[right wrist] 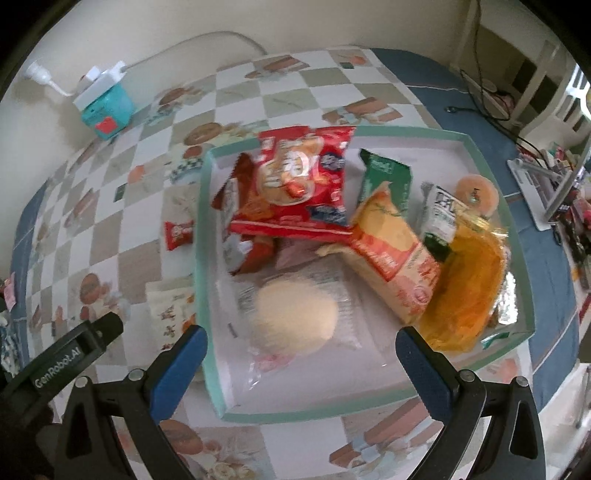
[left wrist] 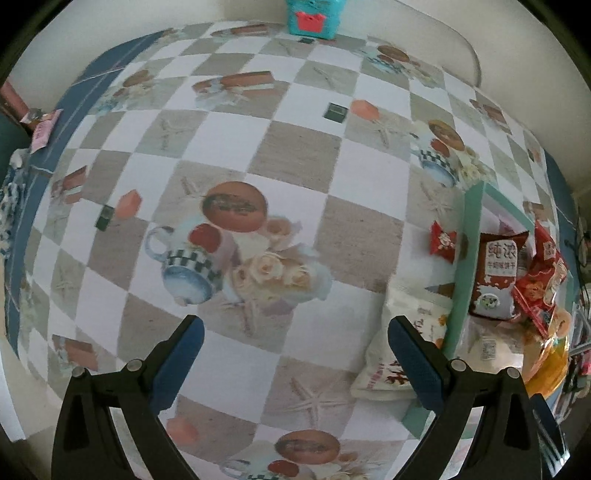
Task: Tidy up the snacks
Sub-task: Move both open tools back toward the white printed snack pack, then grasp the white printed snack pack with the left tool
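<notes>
A shallow white box with a teal rim [right wrist: 201, 236] holds several snacks: a big red bag [right wrist: 299, 177], a green pack [right wrist: 386, 177], an orange pack [right wrist: 395, 251], a yellow bag [right wrist: 469, 284] and a clear-wrapped round pastry [right wrist: 295, 314]. My right gripper [right wrist: 301, 354] is open above the box's near end, empty. Outside the box's left wall lie a small red packet [right wrist: 179, 232] and a cream packet [right wrist: 171, 310]. My left gripper [left wrist: 295, 350] is open and empty over the tablecloth; the cream packet [left wrist: 391, 354] lies by its right finger, the red packet [left wrist: 443, 240] beyond, the box rim [left wrist: 467, 251] at right.
A checkered tablecloth [left wrist: 295, 155] covers the table. A teal box with a red label [right wrist: 105, 110] stands at the far edge by the wall, also in the left wrist view [left wrist: 314, 16]. Cables and clutter [right wrist: 554, 177] lie at the far right. The left gripper's body [right wrist: 62, 358] shows at lower left.
</notes>
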Demonstrator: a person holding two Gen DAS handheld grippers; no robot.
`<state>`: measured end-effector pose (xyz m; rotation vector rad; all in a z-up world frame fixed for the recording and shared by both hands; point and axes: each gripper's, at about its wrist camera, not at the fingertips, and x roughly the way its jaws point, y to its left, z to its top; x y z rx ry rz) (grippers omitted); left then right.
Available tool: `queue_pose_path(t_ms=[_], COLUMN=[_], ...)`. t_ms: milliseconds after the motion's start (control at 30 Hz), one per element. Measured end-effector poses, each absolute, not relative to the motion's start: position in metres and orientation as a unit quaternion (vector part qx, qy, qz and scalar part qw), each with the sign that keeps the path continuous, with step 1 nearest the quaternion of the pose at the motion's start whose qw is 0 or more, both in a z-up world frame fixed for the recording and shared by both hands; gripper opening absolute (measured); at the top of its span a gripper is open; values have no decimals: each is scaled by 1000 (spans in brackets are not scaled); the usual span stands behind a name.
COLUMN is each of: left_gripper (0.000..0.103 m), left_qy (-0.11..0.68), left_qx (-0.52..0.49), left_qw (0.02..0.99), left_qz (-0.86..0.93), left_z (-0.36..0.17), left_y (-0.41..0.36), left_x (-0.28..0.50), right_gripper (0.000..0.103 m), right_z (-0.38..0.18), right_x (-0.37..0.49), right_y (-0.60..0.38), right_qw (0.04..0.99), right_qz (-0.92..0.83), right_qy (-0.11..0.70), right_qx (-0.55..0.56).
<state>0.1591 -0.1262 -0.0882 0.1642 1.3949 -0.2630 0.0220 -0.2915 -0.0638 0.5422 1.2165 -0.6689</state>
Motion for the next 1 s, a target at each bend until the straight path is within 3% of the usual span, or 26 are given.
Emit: queue_pose_path(t_ms=[633,1000], left_gripper=[100,100], left_qy=[658,649], left_qx=[131,147], left_qw=[716,727], left_qz=[-192,-172], left_z=[-109,-115], left_y=[-187,-181], left_x=[131,142], right_gripper=[103,103], right_z=[-51,-52], right_x=[7,5], right_y=[-313,-315], right_qw=[735,732], right_qz=[-328,-331], right_qy=[533,533], right_qx=[262,266])
